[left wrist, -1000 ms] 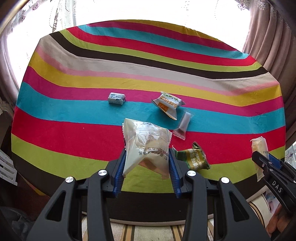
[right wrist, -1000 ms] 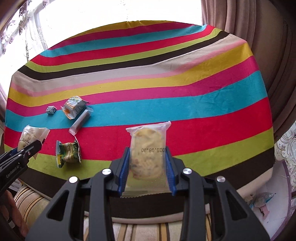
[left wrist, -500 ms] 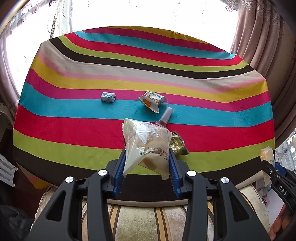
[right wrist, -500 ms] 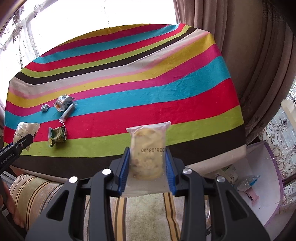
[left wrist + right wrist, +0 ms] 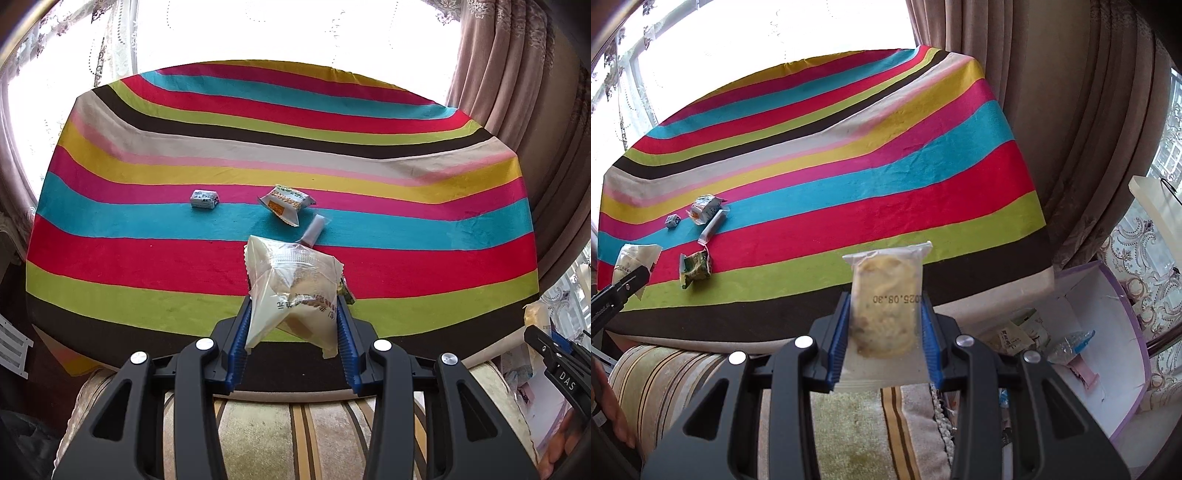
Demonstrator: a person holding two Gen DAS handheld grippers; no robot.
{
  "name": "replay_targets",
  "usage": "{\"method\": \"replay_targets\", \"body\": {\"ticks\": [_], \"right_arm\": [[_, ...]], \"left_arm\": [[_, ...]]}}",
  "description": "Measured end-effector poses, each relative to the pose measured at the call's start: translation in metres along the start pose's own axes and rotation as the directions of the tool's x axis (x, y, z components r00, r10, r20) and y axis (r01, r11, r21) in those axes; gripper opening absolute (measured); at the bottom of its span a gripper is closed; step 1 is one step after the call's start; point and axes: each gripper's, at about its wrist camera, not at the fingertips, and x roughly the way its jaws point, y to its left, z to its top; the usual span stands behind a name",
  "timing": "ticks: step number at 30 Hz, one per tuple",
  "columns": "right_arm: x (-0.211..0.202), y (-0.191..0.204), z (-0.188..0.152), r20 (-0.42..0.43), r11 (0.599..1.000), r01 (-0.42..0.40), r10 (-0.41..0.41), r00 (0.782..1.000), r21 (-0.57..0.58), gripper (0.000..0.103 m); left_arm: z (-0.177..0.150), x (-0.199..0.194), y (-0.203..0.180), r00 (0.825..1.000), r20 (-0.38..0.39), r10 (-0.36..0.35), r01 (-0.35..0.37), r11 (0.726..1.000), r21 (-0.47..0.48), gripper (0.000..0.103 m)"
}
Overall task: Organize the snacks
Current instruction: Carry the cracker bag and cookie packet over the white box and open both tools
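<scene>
My left gripper (image 5: 293, 314) is shut on a clear-wrapped pastry packet (image 5: 291, 284), held above the near table edge. My right gripper (image 5: 884, 325) is shut on a clear cookie packet (image 5: 886, 306), held off the table's right front corner, near a white box with a purple rim (image 5: 1108, 332). On the striped tablecloth (image 5: 147, 258) lie a small silver packet (image 5: 204, 198), an orange-and-white packet (image 5: 286, 201), a clear tube packet (image 5: 314, 230) and a green packet (image 5: 696, 267), mostly hidden in the left wrist view.
The white box holds a few packets (image 5: 1012, 336) and a blue-and-clear wrapped item (image 5: 1067, 343). A striped sofa cushion (image 5: 295, 435) lies under both grippers. Brown curtains (image 5: 1071, 129) hang to the right of the table; a bright window is behind it.
Both grippers have pulled back and up from the table with their packets. The right gripper has swung right, bringing the white box into view.
</scene>
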Motion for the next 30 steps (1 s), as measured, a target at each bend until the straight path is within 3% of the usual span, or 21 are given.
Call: {"method": "replay_targets", "body": {"ticks": [7,17,22,30], "right_arm": [[-0.01,-0.018,-0.005,0.007,1.0,0.005,-0.005,1.0,0.02,0.036],[-0.018,-0.079,-0.02,-0.003,0.993,0.073,-0.073,0.997,0.093,0.036],[-0.017,-0.12,-0.034,-0.023,0.98,0.146,-0.145,0.989,0.135,0.036],[-0.011,-0.17,-0.053,-0.062,0.953,0.248,-0.241,0.969,0.175,0.036]], "left_arm": [[-0.007,-0.009,-0.022,0.999,-0.001,-0.049,0.049,0.998,0.034,0.04],[-0.02,-0.018,-0.09,0.976,-0.054,-0.21,0.215,0.97,0.113,0.04],[-0.034,-0.021,-0.139,0.948,-0.116,-0.298,0.314,0.933,0.173,0.04],[-0.06,-0.013,-0.22,0.884,-0.253,-0.393,0.452,0.857,0.248,0.04]]}}
